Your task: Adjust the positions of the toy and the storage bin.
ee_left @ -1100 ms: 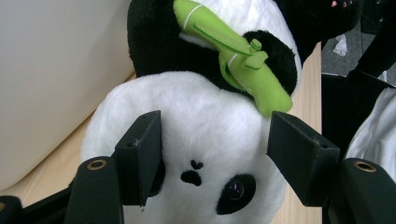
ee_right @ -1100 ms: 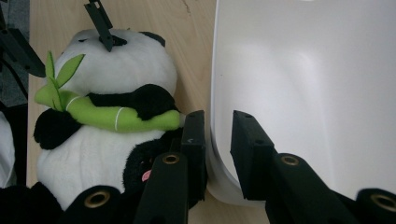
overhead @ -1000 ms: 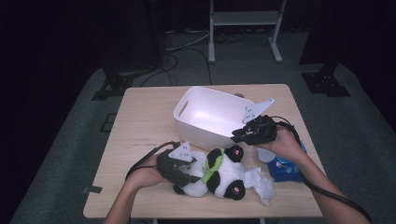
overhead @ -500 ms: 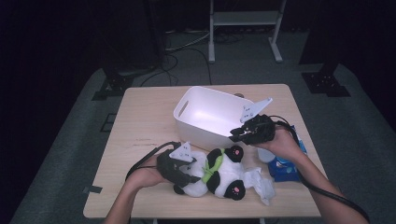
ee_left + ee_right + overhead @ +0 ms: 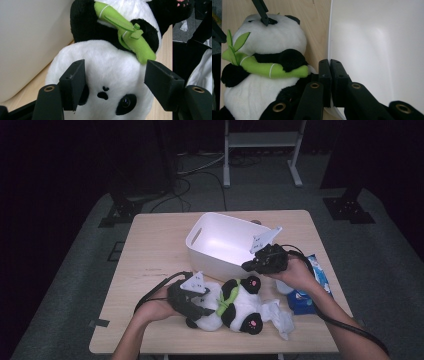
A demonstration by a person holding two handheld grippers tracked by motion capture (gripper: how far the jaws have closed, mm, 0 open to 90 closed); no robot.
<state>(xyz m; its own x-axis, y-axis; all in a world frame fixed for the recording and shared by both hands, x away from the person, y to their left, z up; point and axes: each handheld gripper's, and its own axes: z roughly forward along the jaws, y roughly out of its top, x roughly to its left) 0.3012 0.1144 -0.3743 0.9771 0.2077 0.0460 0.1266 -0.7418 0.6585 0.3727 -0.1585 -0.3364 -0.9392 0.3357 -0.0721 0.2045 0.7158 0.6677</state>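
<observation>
A black-and-white panda plush [image 5: 235, 305] with a green bamboo stalk lies on its back at the table's front, right beside the white bin [image 5: 200, 232]. My left gripper [image 5: 200, 312] has the panda's head [image 5: 107, 75] between its jaws, both pads against the fur; the jaws have just been opening a little. My right gripper [image 5: 247, 266] sits at the bin's near wall. In the right gripper view its jaws [image 5: 330, 75] have just been closing and are pinched together on the bin's thin rim [image 5: 374, 50], with the panda [image 5: 262, 62] to their left.
A blue packet [image 5: 312, 285] lies at the table's right edge under my right forearm. A crumpled white cloth [image 5: 280, 317] lies by the panda's feet. The wooden table [image 5: 150, 260] is bare at left and back. Cables trail from both grippers.
The right gripper's jaws have come together at the bin's near rim. Both hands and the panda sit where they were.
</observation>
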